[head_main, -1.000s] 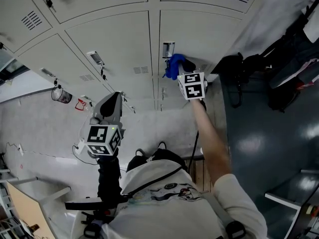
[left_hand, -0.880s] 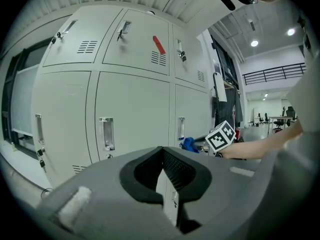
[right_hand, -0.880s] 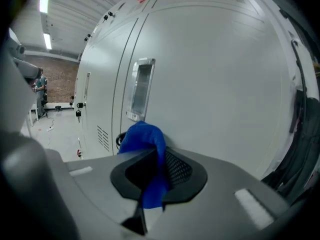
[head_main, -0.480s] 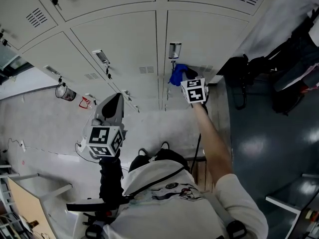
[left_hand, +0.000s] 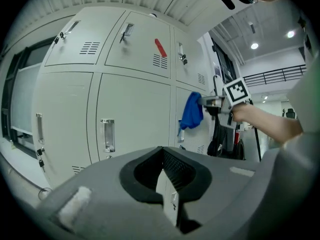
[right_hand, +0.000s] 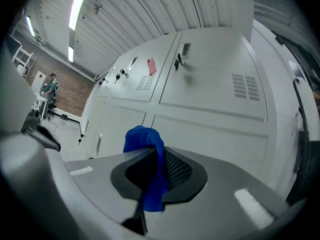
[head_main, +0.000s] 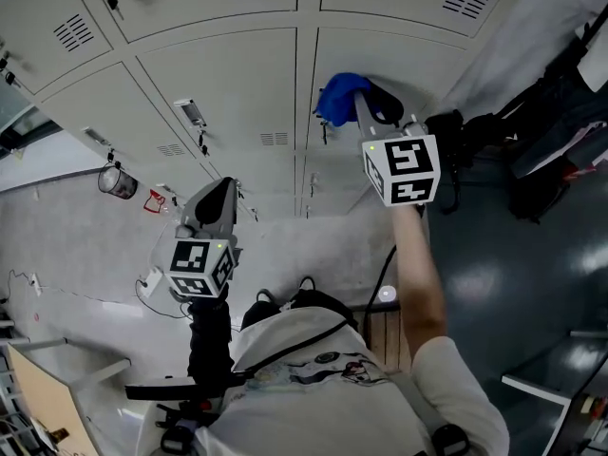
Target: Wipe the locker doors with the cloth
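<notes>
Grey locker doors point(head_main: 218, 93), black bags point(head_main: 560, 131) beside; right hand-held gripper point(head_main: 368, 104) clamps blue cloth point(head_main: 336, 98); left hand-held gripper point(head_main: 217, 194) closed.

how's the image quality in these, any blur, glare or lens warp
Head view: sharp, locker doors bow from the wide lens, sheen on the dark floor. Left gripper view: fisheye with black corners, ceiling lights flare at upper right. Right gripper view: softest, cloth and doors blurred, strip light blown out.

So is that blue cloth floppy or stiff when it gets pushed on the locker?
Probably floppy: the blue cloth droops in folds from the right hand-held gripper. Probably light too, as that one pinch carries all of it.
</notes>
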A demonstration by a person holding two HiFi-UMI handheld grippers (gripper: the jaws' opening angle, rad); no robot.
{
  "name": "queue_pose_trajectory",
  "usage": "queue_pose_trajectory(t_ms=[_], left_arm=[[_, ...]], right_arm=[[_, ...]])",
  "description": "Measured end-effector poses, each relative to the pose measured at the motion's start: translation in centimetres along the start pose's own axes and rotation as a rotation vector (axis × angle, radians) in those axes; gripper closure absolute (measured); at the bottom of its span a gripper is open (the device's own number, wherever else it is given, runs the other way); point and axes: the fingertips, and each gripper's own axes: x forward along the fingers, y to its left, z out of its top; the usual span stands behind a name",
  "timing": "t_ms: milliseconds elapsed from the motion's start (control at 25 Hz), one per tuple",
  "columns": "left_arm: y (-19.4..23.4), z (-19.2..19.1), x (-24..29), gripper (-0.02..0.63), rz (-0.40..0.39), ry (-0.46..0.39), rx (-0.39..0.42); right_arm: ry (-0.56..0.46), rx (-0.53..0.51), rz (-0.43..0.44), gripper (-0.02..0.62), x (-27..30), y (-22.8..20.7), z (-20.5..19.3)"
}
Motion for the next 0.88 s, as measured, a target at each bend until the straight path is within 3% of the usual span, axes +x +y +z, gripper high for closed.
queue_pose_trajectory(t_ms=[160, 280, 640, 880], left_arm=[[-0.5, 0.2, 0.4, 0.606, -0.016, -0.004, 0.005], [-0.7, 0.5, 0.5, 0.606, -0.020, -0.007, 0.012], [0.2, 0.6, 0.5, 0.606, 0.003, -0.005, 0.008], [0.2, 0.4, 0.9, 0.606, 0.001, 0.002, 0.005]], right_arm=[[-0.122, -0.035, -0.024, 0.559, 0.3, -1.4, 7.6], [-0.136, -0.018, -0.044, 0.560, 1.8, -2.2, 9.1], [-0.044, 0.051, -0.065, 0.558, 4.5, -1.6, 2.8], [0.071, 0.084, -0.034, 0.559, 5.2, 1.4, -4.4]])
